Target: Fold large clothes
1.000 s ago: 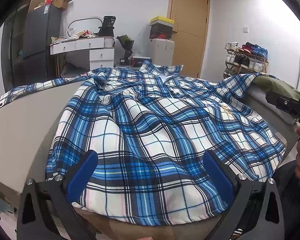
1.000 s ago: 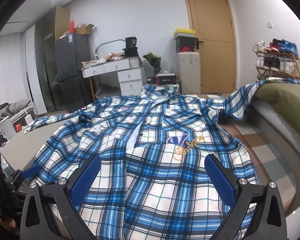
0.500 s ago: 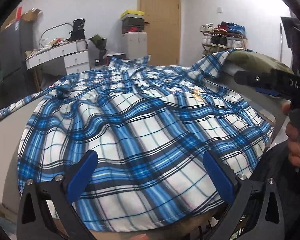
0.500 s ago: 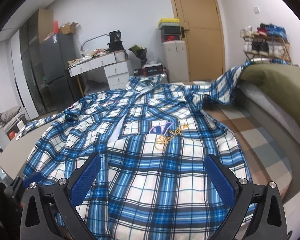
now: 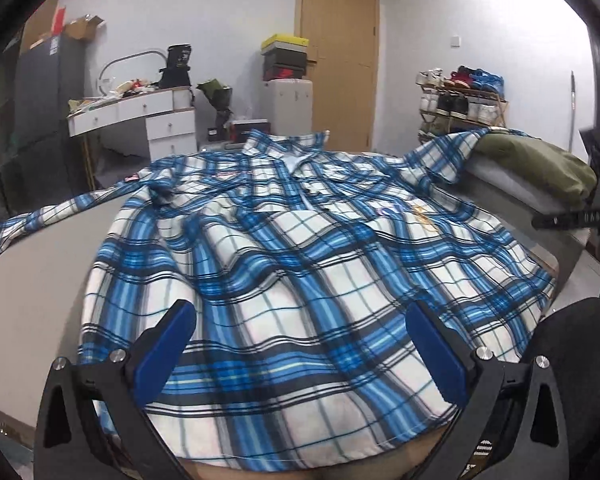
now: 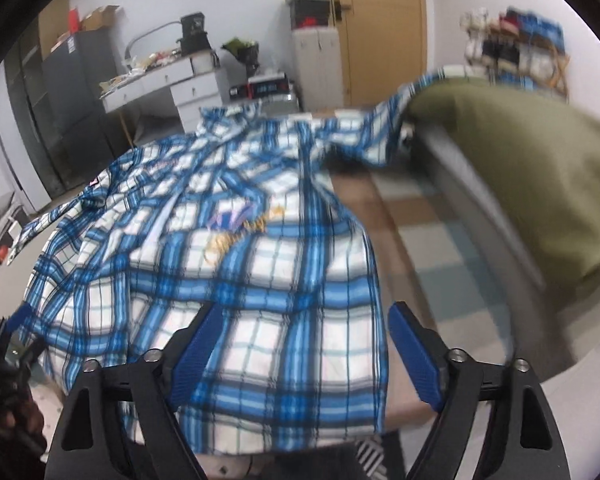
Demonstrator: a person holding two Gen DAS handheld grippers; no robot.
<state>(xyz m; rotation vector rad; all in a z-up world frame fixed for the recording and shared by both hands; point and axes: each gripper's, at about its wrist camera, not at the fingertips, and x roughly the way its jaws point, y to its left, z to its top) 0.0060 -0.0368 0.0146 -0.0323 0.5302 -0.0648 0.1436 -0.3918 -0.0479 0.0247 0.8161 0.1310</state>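
A large blue and white plaid shirt [image 5: 300, 248] lies spread front-up on a table, collar far, hem near me. Its left sleeve [image 5: 40, 220] stretches across the grey tabletop, and its right sleeve [image 5: 444, 156] drapes onto a bed. My left gripper [image 5: 300, 348] is open and empty above the hem. My right gripper [image 6: 304, 344] is open and empty above the shirt's [image 6: 228, 248] near right corner, and it also shows at the right edge of the left wrist view [image 5: 572, 218]. The right wrist view is blurred.
A bed with an olive cover [image 6: 520, 168] stands right of the table [image 5: 32, 280]. Beyond are a white desk [image 5: 140, 116], a dark cabinet [image 5: 32, 100], a wooden door [image 5: 340, 52] and a shoe rack [image 5: 460, 96].
Both grippers stayed open. The right gripper swung right toward the shirt's right side and the bed, and its jaws narrowed slightly. The left gripper's view turned a little right.
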